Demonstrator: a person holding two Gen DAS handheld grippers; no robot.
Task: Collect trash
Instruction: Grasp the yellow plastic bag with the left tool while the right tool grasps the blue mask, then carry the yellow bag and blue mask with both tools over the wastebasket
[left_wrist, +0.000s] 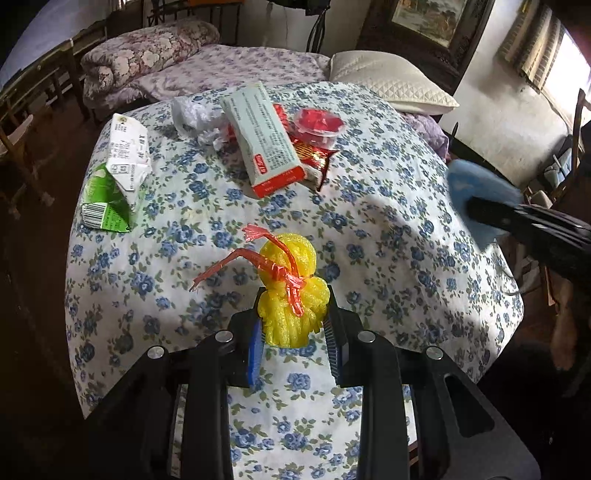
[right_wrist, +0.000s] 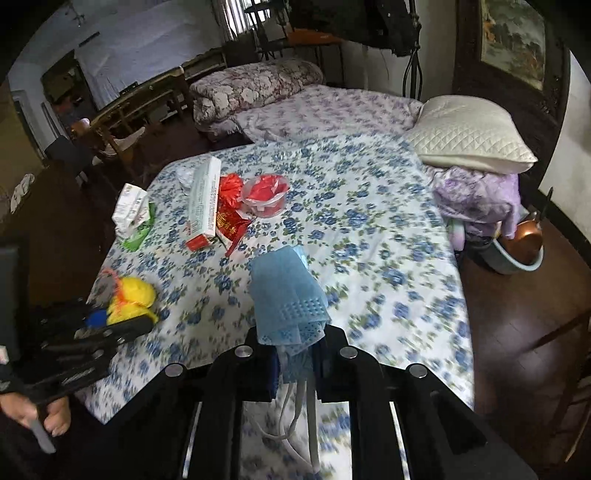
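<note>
Floral tablecloth (right_wrist: 369, 229) right half bare (litter left); right tool (right_wrist: 295, 354) clamps mask (right_wrist: 286, 291).

Carton (left_wrist: 116, 173) left on table (left_wrist: 388, 236), box (left_wrist: 264, 138) on wrappers (left_wrist: 314, 155) center-back, cup (left_wrist: 319, 125) right, pillow (left_wrist: 388, 81) behind.

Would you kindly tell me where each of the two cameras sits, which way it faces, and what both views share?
Left wrist: sits on the left claw, looking down over the flowered table; its claw grips a yellow foam net; the right claw shows at right.
Right wrist: sits on the right claw, facing the same table; its claw pinches a blue face mask; the left claw and a hand show at lower left.
Shared: table, net, mask, green carton, white box, bed.
</note>
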